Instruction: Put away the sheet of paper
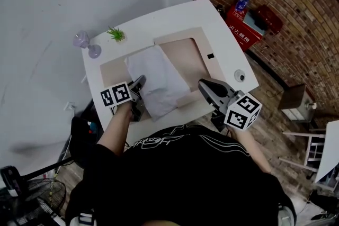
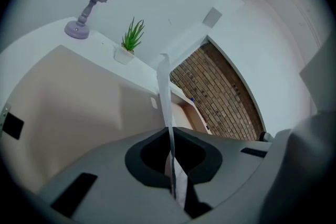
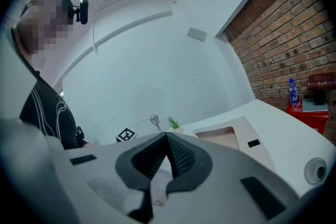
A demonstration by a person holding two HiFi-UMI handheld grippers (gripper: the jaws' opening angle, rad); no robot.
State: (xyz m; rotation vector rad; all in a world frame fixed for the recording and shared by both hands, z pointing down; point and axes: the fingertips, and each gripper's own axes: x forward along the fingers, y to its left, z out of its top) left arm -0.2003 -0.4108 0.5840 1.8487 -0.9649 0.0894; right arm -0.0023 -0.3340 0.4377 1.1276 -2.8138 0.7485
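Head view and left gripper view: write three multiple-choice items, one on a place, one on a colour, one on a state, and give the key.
1. Where does the potted plant stand?
A. in the beige recess
B. on the desk's far edge, beside the lamp
C. on the floor

2. What colour is the lamp?
A. red
B. green
C. lilac

3. How is the left gripper?
A. shut on the sheet of paper's edge
B. open above it
C. shut, empty

Key: B, the plant sits on the white rim next to the lamp; C, its base and head are lilac; A, the paper's edge runs between the closed jaws.
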